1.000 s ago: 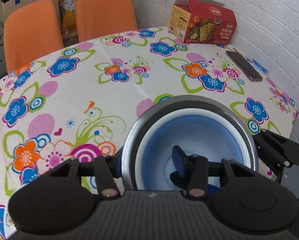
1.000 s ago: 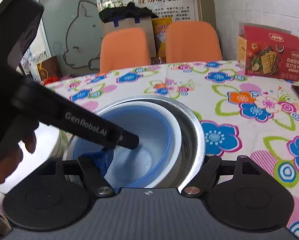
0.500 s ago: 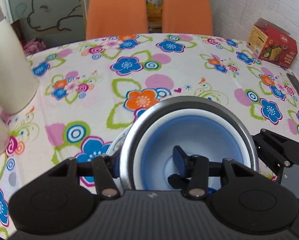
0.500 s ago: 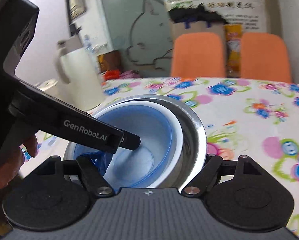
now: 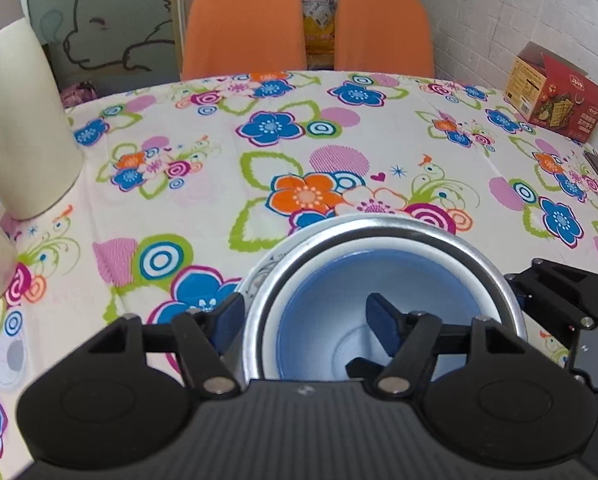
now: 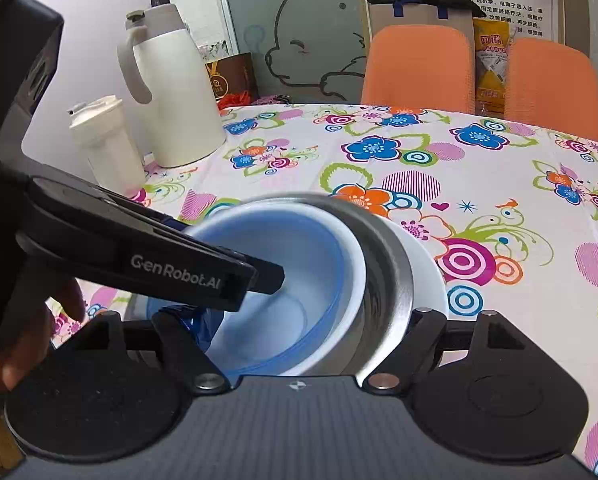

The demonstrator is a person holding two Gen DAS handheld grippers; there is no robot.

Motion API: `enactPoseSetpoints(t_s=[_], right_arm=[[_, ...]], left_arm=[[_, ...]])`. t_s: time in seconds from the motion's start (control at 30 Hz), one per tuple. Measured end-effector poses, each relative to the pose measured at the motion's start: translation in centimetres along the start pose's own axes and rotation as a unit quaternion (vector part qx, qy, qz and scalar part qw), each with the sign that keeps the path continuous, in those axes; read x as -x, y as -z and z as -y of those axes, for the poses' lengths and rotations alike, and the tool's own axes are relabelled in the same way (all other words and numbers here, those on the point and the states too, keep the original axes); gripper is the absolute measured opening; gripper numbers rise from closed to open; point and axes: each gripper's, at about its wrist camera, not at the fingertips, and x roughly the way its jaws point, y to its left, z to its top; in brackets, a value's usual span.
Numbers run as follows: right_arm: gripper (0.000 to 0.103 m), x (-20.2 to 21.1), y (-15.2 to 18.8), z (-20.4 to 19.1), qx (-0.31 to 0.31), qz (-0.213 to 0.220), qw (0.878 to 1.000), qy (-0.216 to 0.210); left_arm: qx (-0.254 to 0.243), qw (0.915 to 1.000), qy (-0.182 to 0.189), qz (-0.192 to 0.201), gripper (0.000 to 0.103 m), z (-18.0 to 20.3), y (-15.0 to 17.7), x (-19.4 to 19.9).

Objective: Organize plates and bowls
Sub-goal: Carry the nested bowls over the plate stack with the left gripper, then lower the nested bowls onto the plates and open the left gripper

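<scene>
Lower centre of both views: a blue-lined white bowl [image 5: 319,320] nested in a steel bowl [image 5: 383,232], with a white plate [image 6: 423,264] showing beneath its right side in the right wrist view. My left gripper [image 5: 307,316] clamps the stack's near rim, one finger inside, one outside. My right gripper [image 6: 311,340] straddles the opposite rim; its closure I cannot tell. A cream jug [image 6: 171,92] stands upper left on the floral tablecloth [image 5: 259,168].
</scene>
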Motion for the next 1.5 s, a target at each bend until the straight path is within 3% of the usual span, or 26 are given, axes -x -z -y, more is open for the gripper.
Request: enactPoseSetpoints(t_s=[0.17,0.3,0.63,0.87,1.0,1.13,1.2,1.27,1.5], right_arm=[[0.065,1.8,-0.4,0.0,0.028,0.031,0.998,0.040],[0.065,4.1,-0.7,1.6,-0.001,0.074,0.996,0.045],[0.066,5.7,-0.7,5.4,-0.057,0.093,0.992,0.067],[0.066,7.1,-1.8,7.7,-0.085,0.124,0.986,0.079],[0.066,8.2,-2.6,8.5,-0.103,0.151,0.979,0.085],[0.067,8.6,-2.0,8.8,-0.144,0.172,0.968,0.115],[0.067,8.7,-1.0,8.9,-0.173,0.177,0.960,0.128],[0.067,8.8,-0.3,9.1,-0.184,0.154,0.963,0.121],[0.067,11.3,2.4,8.0,-0.167,0.158,0.962,0.150]], left_arm=[[0.003,0.9978,-0.049,0.044,0.072,-0.7,-0.3,2.0],[0.024,0.9970,-0.039,0.063,0.074,-0.7,-0.8,3.2],[0.041,0.9952,-0.009,0.088,0.080,3.2,-2.1,3.8],[0.049,0.9939,-0.004,0.099,0.081,4.8,-2.1,4.6],[0.068,0.9887,-0.014,0.133,0.081,5.7,-2.1,5.7],[0.109,0.9752,-0.049,0.187,0.083,7.2,-0.6,7.0],[0.101,0.9769,-0.052,0.181,0.083,8.1,0.3,7.2],[0.085,0.9799,-0.054,0.173,0.083,9.0,1.2,7.6],[0.076,0.9829,-0.022,0.166,0.083,11.1,5.5,9.8]])
